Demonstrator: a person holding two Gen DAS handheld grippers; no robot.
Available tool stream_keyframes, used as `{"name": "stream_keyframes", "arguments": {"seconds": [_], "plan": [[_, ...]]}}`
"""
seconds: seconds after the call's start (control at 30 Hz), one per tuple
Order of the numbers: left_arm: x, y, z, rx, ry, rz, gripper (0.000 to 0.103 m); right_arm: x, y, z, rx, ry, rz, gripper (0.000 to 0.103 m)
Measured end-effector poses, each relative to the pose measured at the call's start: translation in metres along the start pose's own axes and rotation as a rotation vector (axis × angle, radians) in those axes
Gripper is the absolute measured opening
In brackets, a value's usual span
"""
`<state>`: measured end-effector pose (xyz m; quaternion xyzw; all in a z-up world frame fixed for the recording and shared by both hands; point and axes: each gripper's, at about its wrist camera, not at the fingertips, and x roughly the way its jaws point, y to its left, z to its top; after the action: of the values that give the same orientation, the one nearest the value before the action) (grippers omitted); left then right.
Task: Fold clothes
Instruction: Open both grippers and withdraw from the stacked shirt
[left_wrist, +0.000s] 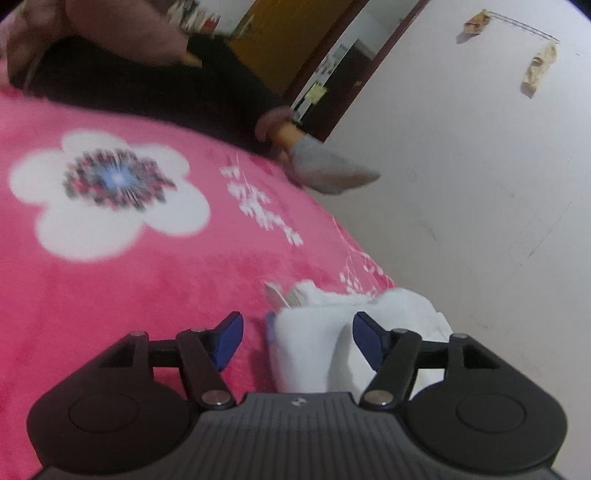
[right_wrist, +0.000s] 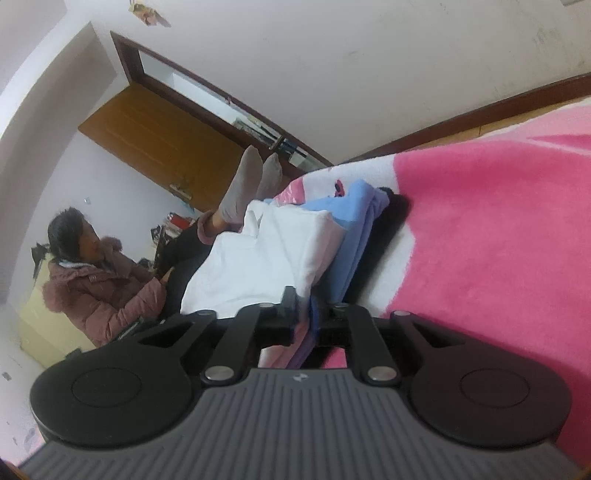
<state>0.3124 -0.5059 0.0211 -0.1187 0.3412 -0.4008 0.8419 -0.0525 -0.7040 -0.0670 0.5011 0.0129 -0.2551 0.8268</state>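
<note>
My left gripper (left_wrist: 297, 341) hangs with its blue pads (left_wrist: 231, 339) spread wide, nothing between them; the white garment (left_wrist: 317, 343) lies bunched on the pink blanket (left_wrist: 129, 295) right under that gap, reaching past the right pad toward the blanket's edge. Only this view shows the big white flower (left_wrist: 107, 195) printed on the blanket, and a grey-socked foot (left_wrist: 328, 170) resting at its far side. My right gripper (right_wrist: 309, 317) is clenched on the near edge of the clothes stack, its fingers pinched together over the blue garment (right_wrist: 354, 236). From this side I can see what the left camera misses: the white garment (right_wrist: 266, 251) lies on top of the blue one, both on the blanket (right_wrist: 498, 240), with a seated person (right_wrist: 99, 280) in a pink padded jacket beyond and a wooden door (right_wrist: 162, 147) behind.
</note>
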Motion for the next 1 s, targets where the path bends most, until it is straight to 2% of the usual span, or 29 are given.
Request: {"name": "stream_keyframes", "arguments": {"seconds": [0.07,0.13,0.27,0.33,0.43,0.47,0.6,0.67,0.73,0.83,0.9,0.97,1.0], "plan": [[-0.017,-0.003,0.001,0.059,-0.021,0.016,0.074,-0.004,0.002,0.0,-0.016,-0.022,-0.003,0.015],[-0.029,-0.007,0.001,0.113,-0.031,0.037,0.075,-0.01,0.005,0.0,-0.039,-0.057,-0.01,0.019],[-0.036,-0.019,-0.004,0.165,-0.003,0.044,0.075,-0.024,0.009,0.001,-0.075,-0.148,-0.026,0.02],[-0.036,-0.029,-0.012,0.189,0.027,0.034,0.073,-0.031,0.009,0.001,-0.076,-0.198,-0.004,0.02],[-0.043,-0.054,-0.035,0.283,0.078,-0.031,0.073,-0.044,0.01,0.0,-0.098,-0.293,0.025,0.02],[-0.048,-0.064,-0.044,0.34,0.093,-0.052,0.073,-0.047,0.011,-0.001,-0.107,-0.324,0.031,0.02],[-0.081,-0.111,-0.094,0.677,0.122,-0.09,0.073,-0.056,0.012,-0.003,-0.17,-0.421,0.019,0.02],[-0.106,-0.12,-0.113,0.744,0.145,-0.081,0.073,-0.055,0.011,-0.003,-0.193,-0.433,0.005,0.02],[-0.138,-0.12,-0.123,0.731,0.171,-0.084,0.074,-0.052,0.009,-0.002,-0.207,-0.436,-0.006,0.02],[-0.201,-0.113,-0.135,0.691,0.177,-0.028,0.075,-0.051,0.008,-0.002,-0.23,-0.449,-0.015,0.02],[-0.244,-0.108,-0.142,0.664,0.18,0.013,0.08,-0.047,0.009,-0.003,-0.255,-0.442,-0.02,0.02],[-0.287,-0.099,-0.15,0.636,0.156,0.044,0.091,-0.044,0.012,-0.003,-0.282,-0.421,-0.029,0.02],[-0.309,-0.095,-0.155,0.616,0.144,0.053,0.093,-0.043,0.014,-0.003,-0.295,-0.408,-0.033,0.02]]}}
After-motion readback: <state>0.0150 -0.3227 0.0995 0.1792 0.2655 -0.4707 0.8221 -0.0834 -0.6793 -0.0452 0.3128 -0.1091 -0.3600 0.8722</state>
